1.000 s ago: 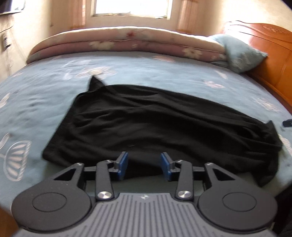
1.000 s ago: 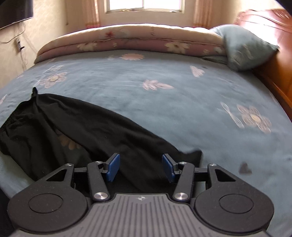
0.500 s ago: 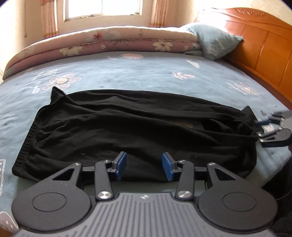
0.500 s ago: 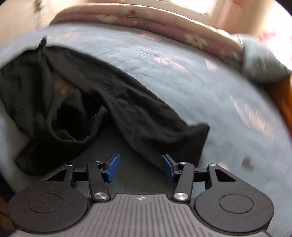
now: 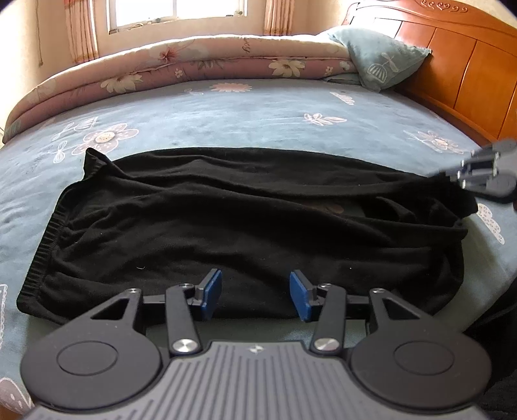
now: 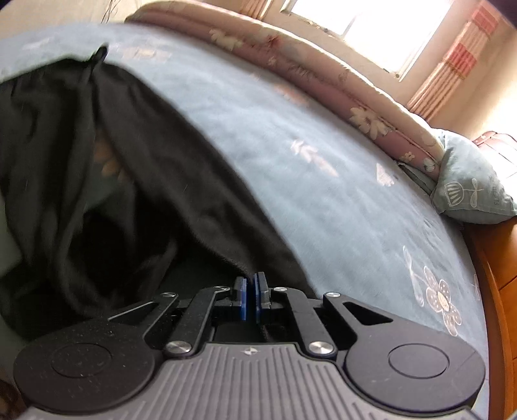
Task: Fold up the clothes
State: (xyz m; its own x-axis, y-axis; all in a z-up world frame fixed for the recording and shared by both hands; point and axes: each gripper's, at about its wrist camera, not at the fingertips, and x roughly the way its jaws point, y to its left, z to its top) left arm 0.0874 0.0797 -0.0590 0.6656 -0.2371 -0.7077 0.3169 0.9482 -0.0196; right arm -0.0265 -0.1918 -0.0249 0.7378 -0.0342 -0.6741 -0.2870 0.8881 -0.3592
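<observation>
From the left wrist view, a black, soft knit garment with a ribbed elastic waistband (image 5: 245,223) lies spread and wrinkled across the near part of a bed covered by a pale blue sheet printed with flowers (image 5: 258,110), its waistband end toward the left and its other end trailing toward the right edge of the bed. The left gripper (image 5: 255,292) hovers over the garment's near hem with its blue-padded fingers (image 5: 211,290) standing apart, the gap between them widening slightly, and no cloth pinched between the pads. At the far right the right gripper (image 5: 465,176) appears blurred at the garment's right end, where the cloth rises toward it. Behind, a folded pink floral quilt (image 5: 194,64) runs along the far side of the bed, a light blue pillow (image 5: 381,58) leans against an orange wooden headboard (image 5: 458,64), and a window (image 5: 174,13) lets in light. From the right wrist view, tilted and motion-blurred, the right gripper (image 6: 249,299) has its blue fingers (image 6: 240,297) drawn almost together, clamped on an edge of the black garment (image 6: 129,161), which drapes away from them up and to the left over the blue sheet (image 6: 323,194). The quilt (image 6: 323,80), the pillow (image 6: 468,194) and the window (image 6: 371,19) lie beyond.
</observation>
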